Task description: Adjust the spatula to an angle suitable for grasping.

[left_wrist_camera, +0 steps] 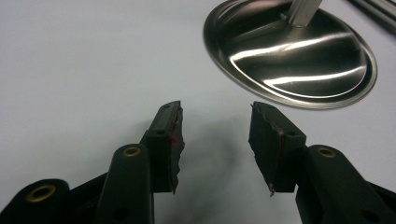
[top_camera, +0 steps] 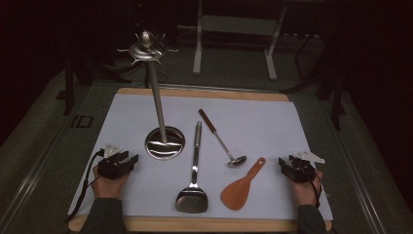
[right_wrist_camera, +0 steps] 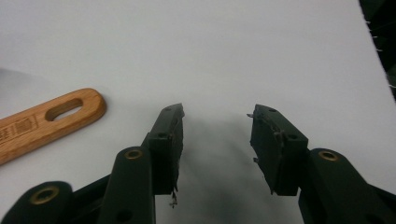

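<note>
Two black grippers, left gripper (top_camera: 127,159) and right gripper (top_camera: 284,163), each topped by a grey three-cornered plate; brass-ringed screw holes; trailing black cables; dark, perhaps grey-green, sleeves (top_camera: 103,217).

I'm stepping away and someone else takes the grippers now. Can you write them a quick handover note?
Left gripper: open, holding nothing, low over the white mat, beside the rack's round base.
Right gripper: open, holding nothing, next to the wooden spatula's handle.
Lying loose on the mat: metal turner, small ladle, wooden spatula.
Done: nothing; the hooks on the rack top are bare.
Left: probably hanging all three utensils.
</note>
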The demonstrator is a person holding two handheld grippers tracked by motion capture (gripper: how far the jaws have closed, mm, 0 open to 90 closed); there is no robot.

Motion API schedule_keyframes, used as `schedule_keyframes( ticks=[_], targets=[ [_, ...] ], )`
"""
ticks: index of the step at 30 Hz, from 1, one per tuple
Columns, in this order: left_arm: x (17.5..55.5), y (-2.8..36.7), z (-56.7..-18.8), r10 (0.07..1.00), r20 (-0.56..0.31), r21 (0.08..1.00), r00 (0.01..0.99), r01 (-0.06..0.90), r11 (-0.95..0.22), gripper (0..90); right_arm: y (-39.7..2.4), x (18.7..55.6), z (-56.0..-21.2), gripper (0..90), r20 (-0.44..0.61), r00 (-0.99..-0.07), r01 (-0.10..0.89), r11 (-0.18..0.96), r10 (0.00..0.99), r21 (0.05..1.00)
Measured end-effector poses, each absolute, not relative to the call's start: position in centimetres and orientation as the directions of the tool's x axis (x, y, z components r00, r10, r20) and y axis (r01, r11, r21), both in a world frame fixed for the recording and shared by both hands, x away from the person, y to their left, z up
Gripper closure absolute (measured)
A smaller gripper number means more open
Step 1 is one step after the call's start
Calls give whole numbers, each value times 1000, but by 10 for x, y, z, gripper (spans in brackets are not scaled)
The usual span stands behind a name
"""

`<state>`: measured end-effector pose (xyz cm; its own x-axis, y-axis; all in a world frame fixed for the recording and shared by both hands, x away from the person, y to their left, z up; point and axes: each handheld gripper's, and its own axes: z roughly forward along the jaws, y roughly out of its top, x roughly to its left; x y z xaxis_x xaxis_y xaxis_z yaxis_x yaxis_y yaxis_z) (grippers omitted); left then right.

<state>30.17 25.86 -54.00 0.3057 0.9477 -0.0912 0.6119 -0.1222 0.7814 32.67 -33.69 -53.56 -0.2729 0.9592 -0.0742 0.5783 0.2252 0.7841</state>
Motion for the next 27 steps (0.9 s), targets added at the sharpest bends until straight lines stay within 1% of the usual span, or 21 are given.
schedule_keyframes(
  ticks=[3,8,9,13,17,20,22,27],
  targets=[
    [304,260,-540,942,-106,782,318,612,-118,564,-336,327,-536,531,-74,-297,574,240,952,783],
    [303,259,-540,937,-88,790,338,597,-141,564,-336,327,-536,529,-71,-323,573,254,944,779],
    [302,257,-540,932,-81,791,353,592,-155,564,-335,327,-536,522,-69,-356,570,275,932,775],
    [302,257,-540,931,-77,788,356,593,-162,567,-333,328,-536,524,-73,-400,567,310,914,763],
    [302,256,-541,930,-76,786,361,595,-167,569,-332,326,-535,535,-80,-395,561,309,915,768],
    [302,256,-541,929,-70,786,364,593,-174,569,-330,325,-534,534,-53,-404,572,297,913,765],
    [302,255,-541,927,-69,785,368,594,-177,567,-327,324,-534,534,-42,-421,582,306,906,754],
    [303,255,-541,927,-67,781,369,597,-182,562,-318,322,-528,540,-54,-463,576,346,885,741]
  ],
)
